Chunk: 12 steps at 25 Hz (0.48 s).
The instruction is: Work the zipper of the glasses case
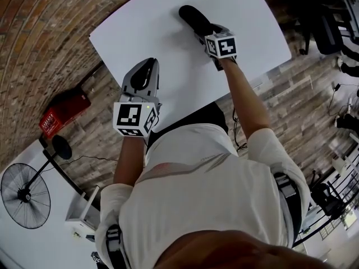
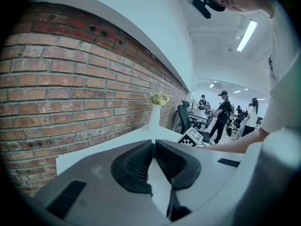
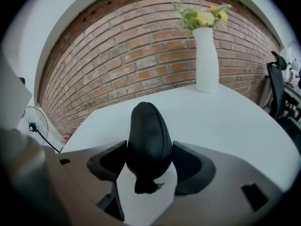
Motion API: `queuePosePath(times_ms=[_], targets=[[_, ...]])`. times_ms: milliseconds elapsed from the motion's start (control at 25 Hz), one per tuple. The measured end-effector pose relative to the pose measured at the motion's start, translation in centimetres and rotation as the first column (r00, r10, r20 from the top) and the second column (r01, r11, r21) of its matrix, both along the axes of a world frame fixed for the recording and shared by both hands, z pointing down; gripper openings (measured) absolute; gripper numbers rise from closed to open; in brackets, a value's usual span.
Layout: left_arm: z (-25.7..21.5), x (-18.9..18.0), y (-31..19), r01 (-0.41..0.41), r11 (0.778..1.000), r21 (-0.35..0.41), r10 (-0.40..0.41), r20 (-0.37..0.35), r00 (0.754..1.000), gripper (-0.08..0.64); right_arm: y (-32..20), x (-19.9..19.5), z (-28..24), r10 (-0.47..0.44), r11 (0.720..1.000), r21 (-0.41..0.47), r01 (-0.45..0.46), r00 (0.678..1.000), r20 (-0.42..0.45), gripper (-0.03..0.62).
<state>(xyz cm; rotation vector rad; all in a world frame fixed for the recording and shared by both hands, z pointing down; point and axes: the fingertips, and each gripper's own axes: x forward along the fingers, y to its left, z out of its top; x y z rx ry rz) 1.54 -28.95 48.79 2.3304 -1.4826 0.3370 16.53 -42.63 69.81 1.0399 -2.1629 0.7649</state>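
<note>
We see black oval glasses case [image 3: 149,135], long axis away from us | right gripper [image 3: 149,147] clamps it | left gripper [image 2: 154,145] closed

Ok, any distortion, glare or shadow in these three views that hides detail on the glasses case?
Head view: heavy fisheye bows the table edges; light is even. Left gripper view: dark vignetted corners, ceiling light blown out. Right gripper view: glasses case is a near-featureless black between the jaws, its surface detail hard to make out.
</note>
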Motion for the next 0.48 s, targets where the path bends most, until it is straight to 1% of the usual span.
queuePosePath(times_ms=[160, 240, 360, 480], targets=[[0.0, 0.1, 0.0, -0.005, 1.000, -0.001, 0.005, -0.004, 1.000, 0.031, 0.2, 0.0, -1.0, -0.030, 0.995, 0.093, 0.032, 0.999, -0.015, 0.347], [-0.1, 0.1, 0.0, -0.008, 1.000, 0.001, 0.008, -0.006, 1.000, 0.031, 0.5, 0.0, -1.6, -0.037, 0.993, 0.113, 0.038, 0.999, -0.008, 0.345], [-0.3, -0.1, 0.0, -0.012, 1.000, 0.005, 0.012, -0.013, 1.000, 0.031, 0.8, -0.1, -2.7, -0.015, 0.992, 0.123, 0.009, 0.999, 0.043, 0.341], [-0.6, -0.4, 0.1, -0.013, 1.000, 0.013, 0.013, -0.020, 1.000, 0.031, 1.1, -0.1, -4.6, 0.017, 0.991, 0.131, -0.036, 0.990, 0.137, 0.339]])
